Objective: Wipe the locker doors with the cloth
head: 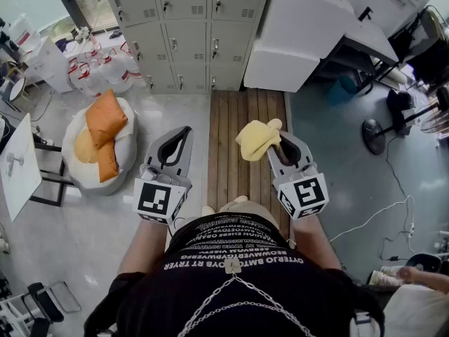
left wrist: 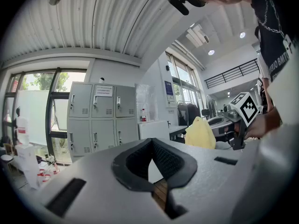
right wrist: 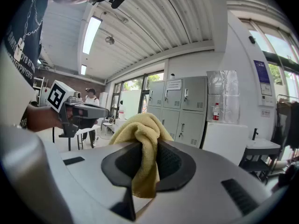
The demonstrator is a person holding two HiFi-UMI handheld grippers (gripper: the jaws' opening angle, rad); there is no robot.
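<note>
Our right gripper [head: 280,137] clamps the yellow cloth [head: 255,139], which hides its jaw tips. Our left gripper [head: 186,130] has its jaws together, empty.

The left gripper [head: 182,133] and the right gripper [head: 278,139] are held side by side and apart, both pointing at the lockers [head: 189,27] ahead. The cloth [head: 257,139] sits between the right gripper's jaws and bulges out past their tips. A plank strip [head: 235,163] on the floor runs between the grippers up to the lockers. Left of the left gripper lies a beanbag [head: 125,156] with cushions [head: 105,121] on it. Beyond it stand bottles [head: 98,72]. A cabinet [head: 298,37] stands ahead and right of the right gripper, beside the lockers.
</note>
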